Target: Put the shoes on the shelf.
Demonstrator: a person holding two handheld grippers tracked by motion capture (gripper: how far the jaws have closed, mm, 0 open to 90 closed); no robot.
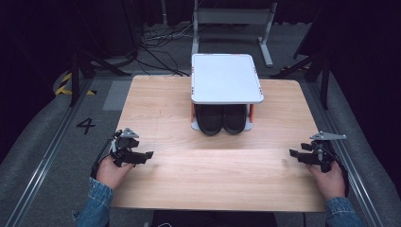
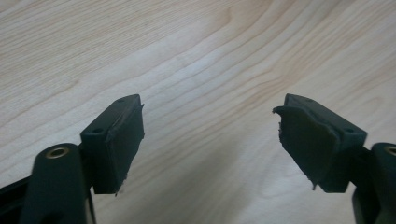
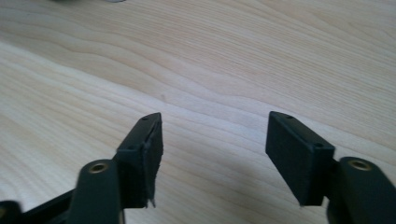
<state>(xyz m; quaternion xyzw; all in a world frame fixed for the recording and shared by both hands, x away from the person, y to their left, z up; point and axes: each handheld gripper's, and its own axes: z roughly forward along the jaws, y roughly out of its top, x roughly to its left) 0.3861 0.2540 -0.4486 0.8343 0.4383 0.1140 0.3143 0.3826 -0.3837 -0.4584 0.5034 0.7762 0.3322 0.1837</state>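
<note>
From above, my left gripper (image 1: 145, 155) and right gripper (image 1: 295, 153) sit low at the desk's (image 1: 161, 109) near corners, well apart from the black shoes (image 1: 221, 118) under the white rack (image 1: 226, 78) at the far middle. Left gripper view: my jaws gape over bare wood. Right gripper view: likewise open, nothing between

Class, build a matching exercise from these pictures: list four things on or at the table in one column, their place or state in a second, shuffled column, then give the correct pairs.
Things
1. black shoes
2. white rack
3. left gripper
4. right gripper

Places or states
A. at the table's right edge, jaws open, nothing between them
B. side by side under the white top shelf
C. at the table's left edge, jaws open, nothing between them
D. standing at the far middle of the wooden table

Pairs: 1-B, 2-D, 3-C, 4-A
</note>
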